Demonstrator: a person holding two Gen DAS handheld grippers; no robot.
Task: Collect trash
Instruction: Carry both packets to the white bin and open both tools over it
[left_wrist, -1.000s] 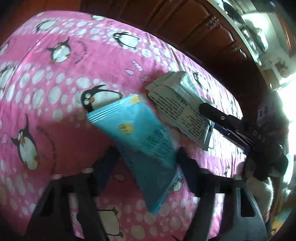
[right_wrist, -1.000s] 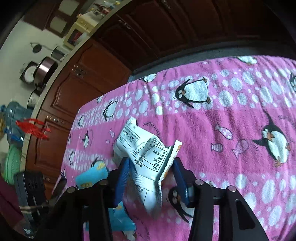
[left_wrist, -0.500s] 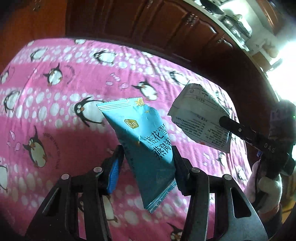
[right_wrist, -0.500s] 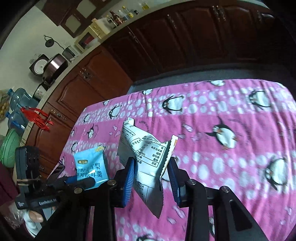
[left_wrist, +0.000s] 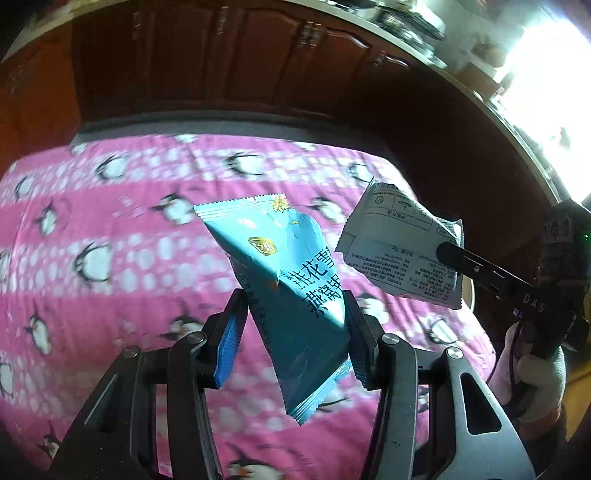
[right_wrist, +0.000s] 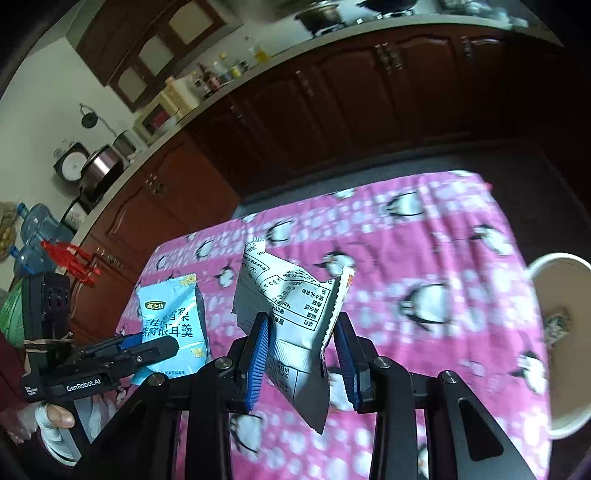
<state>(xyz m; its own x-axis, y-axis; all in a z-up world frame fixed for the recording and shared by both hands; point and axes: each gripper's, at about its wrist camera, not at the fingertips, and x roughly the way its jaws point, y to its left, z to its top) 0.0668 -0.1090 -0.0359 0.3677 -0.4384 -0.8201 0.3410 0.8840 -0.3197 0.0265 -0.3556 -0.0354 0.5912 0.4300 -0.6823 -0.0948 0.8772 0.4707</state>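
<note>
Two wrappers, one per gripper, both held in the air above pink penguin cloth (left_wrist: 110, 229). Left gripper (left_wrist: 291, 328) clamped on blue wrapper (left_wrist: 291, 280), long axis steeply tilted, serrated end up-left. Right gripper (right_wrist: 303, 354) clamped on white wrapper (right_wrist: 291, 306), roughly upright, crumpled. One white cup (right_wrist: 561, 332) at right edge.
</note>
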